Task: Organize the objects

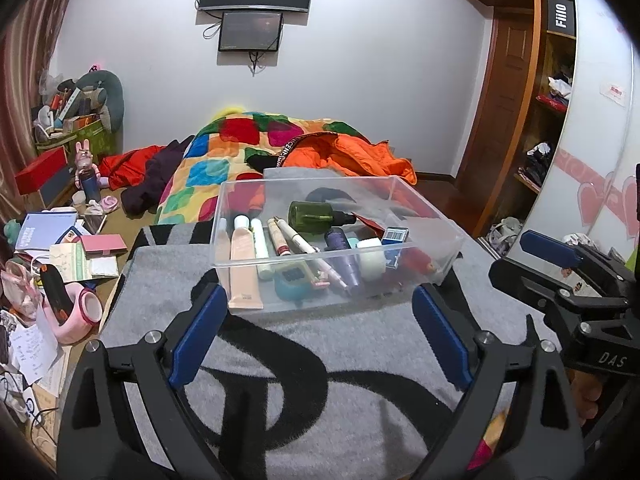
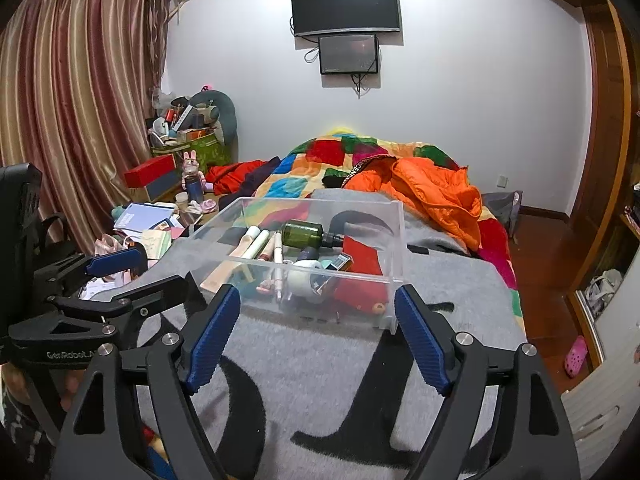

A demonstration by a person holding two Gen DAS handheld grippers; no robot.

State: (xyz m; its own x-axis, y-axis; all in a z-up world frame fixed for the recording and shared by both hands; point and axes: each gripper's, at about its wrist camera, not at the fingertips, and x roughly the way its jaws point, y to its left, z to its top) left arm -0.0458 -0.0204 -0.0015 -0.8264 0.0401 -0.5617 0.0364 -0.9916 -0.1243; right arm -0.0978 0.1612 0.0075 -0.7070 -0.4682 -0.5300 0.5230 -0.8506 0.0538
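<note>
A clear plastic box (image 1: 400, 204) stands on a grey blanket (image 1: 352, 336) with black lettering, spread over a bed. Inside lie a green bottle (image 1: 312, 216), a peach tube (image 1: 244, 264), pens, a purple bottle, a white roll (image 1: 370, 258) and a red item. My left gripper (image 1: 320, 300) is open, its blue pads either side of the box's near edge without touching it. In the right wrist view the box (image 2: 396, 240) shows cornerwise with the green bottle (image 2: 302, 234) in it. My right gripper (image 2: 316, 300) is open and holds nothing, just short of the box.
A patchwork quilt (image 1: 224, 152) and an orange jacket (image 1: 360, 152) lie behind the box. Books, papers and a pink item clutter the left side (image 1: 68, 256). A wooden wardrobe (image 1: 520, 120) stands on the right. The other gripper's blue pad (image 1: 548, 246) shows at right.
</note>
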